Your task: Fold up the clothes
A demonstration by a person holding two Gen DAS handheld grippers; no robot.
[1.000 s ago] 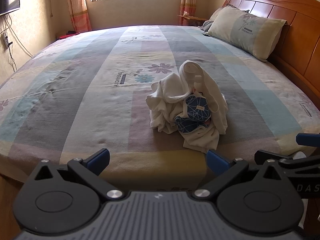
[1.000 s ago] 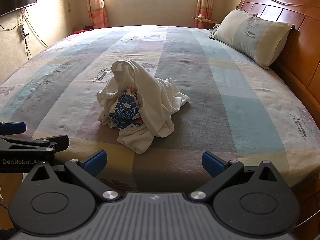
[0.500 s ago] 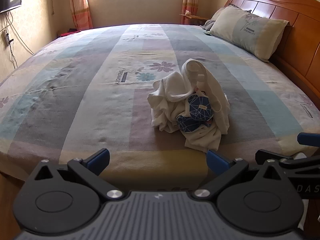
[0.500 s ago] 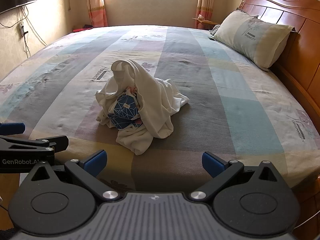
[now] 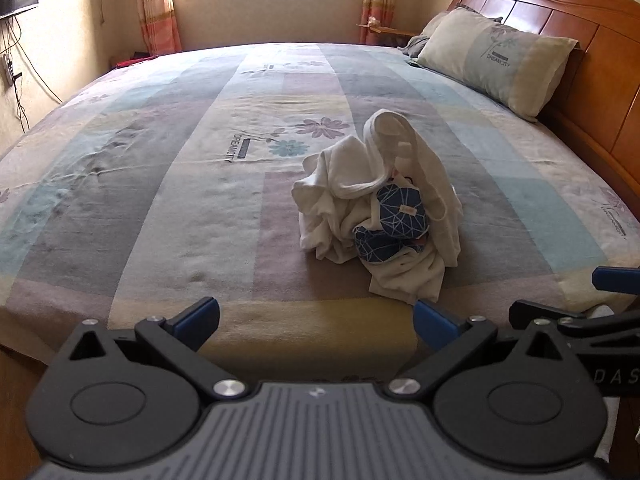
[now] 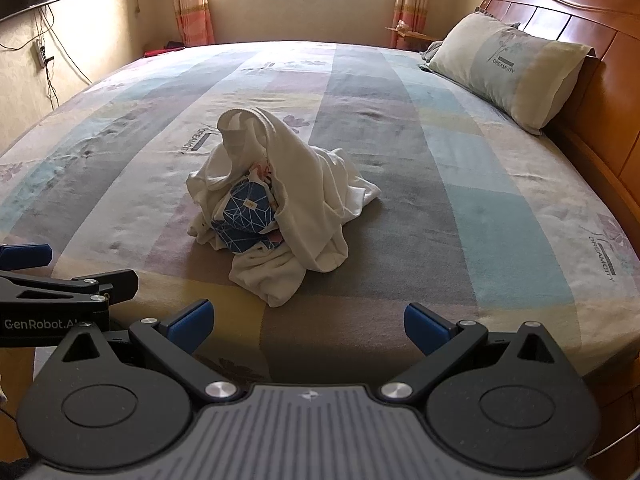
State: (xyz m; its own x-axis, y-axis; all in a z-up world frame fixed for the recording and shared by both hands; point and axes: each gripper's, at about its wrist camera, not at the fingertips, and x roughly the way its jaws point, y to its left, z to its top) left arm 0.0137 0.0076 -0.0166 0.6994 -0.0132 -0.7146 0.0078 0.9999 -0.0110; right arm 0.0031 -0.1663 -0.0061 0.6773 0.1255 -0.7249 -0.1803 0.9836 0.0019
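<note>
White shirt (image 5: pixel 372 200) with blue patch, crumpled in heap on bed (image 5: pixel 160 200), well short of pillow (image 5: pixel 492 60). Soft, light, floppy; likely sags when lifted. Best hold: loose hem nearest bed edge. Left gripper (image 5: pixel 316 318), right gripper (image 6: pixel 308 322): both wide apart, empty, short of heap.

I am facing the bed (image 5: pixel 168 208), its patchwork sheet lying mostly flat; a crumpled white garment (image 5: pixel 340 200) is sitting mid-mattress, and a pillow (image 5: pixel 496 60) is leaning against the headboard (image 5: pixel 600 36).
</note>
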